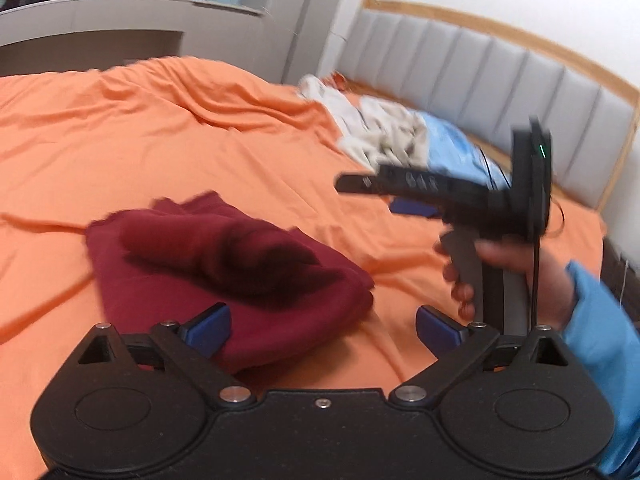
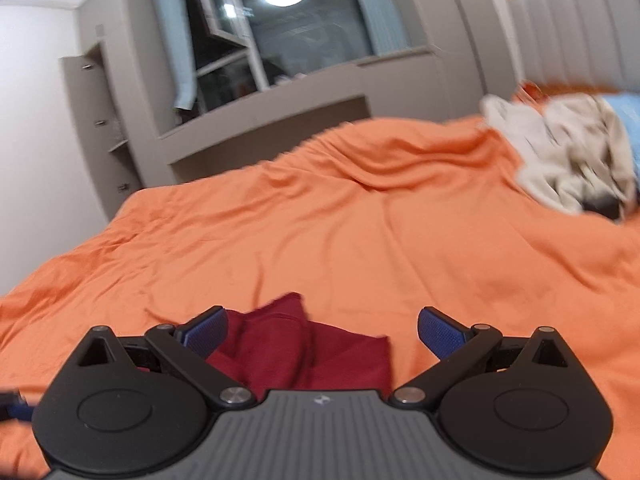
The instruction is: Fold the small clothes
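A dark red garment [image 1: 224,276] lies folded in a compact bundle on the orange bed cover [image 1: 140,140]. My left gripper [image 1: 323,330] is open and empty, just above the garment's near edge. In the right wrist view the same red garment [image 2: 304,356] lies below my right gripper [image 2: 322,330], which is open and empty. The right gripper also shows in the left wrist view [image 1: 400,196], held in a hand to the right of the garment, above the bed.
A heap of pale and light blue clothes [image 1: 400,136] lies near the grey padded headboard [image 1: 500,80]; it also shows in the right wrist view [image 2: 580,152]. A grey window ledge and cabinets [image 2: 260,112] stand beyond the bed's far side.
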### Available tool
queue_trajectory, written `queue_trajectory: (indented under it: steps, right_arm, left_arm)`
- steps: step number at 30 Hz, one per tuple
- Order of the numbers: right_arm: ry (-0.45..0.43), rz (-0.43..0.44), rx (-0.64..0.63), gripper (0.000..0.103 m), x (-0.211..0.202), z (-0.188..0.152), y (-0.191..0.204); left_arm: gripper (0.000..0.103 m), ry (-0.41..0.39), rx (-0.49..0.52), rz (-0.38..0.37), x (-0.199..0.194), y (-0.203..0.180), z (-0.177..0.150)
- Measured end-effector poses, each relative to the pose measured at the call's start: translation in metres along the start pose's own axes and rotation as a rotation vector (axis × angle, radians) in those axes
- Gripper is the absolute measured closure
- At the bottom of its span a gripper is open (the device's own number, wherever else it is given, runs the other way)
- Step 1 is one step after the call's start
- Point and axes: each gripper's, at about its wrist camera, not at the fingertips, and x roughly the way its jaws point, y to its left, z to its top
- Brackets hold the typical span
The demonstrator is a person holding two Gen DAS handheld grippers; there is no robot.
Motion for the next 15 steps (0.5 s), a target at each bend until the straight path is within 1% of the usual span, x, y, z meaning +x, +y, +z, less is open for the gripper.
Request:
queue_trajectory:
  steps: [3,6,9,10,12,15]
  right_arm:
    - [-0.034,0.009,-0.041,0.000,-0.006,-0.002,0.012]
    - [-0.065,0.039,-0.054,0.000,-0.010,-0.003,0.019]
    - [-0.081,0.093,-0.103,0.000,-0.013,-0.007,0.033]
    - [-0.081,0.110,-0.130,0.000,-0.014,-0.010,0.039]
    - [-0.075,0.140,-0.197,0.000,-0.014,-0.017,0.054]
    - [-0.050,0.148,-0.303,0.000,-0.011,-0.030,0.079]
  left_arm:
    - [0.001,-0.059,-0.059,0.064,-0.019,0.017,0.002]
    - [0.001,-0.105,-0.130,0.157,-0.033,0.038,0.004]
    - [0.001,-0.121,-0.213,0.287,-0.034,0.059,0.007]
    - [0.001,-0.130,-0.236,0.320,-0.032,0.066,0.006]
    - [0.001,-0.146,-0.275,0.346,-0.027,0.079,0.002]
    - [0.001,-0.117,-0.341,0.373,-0.020,0.097,-0.009]
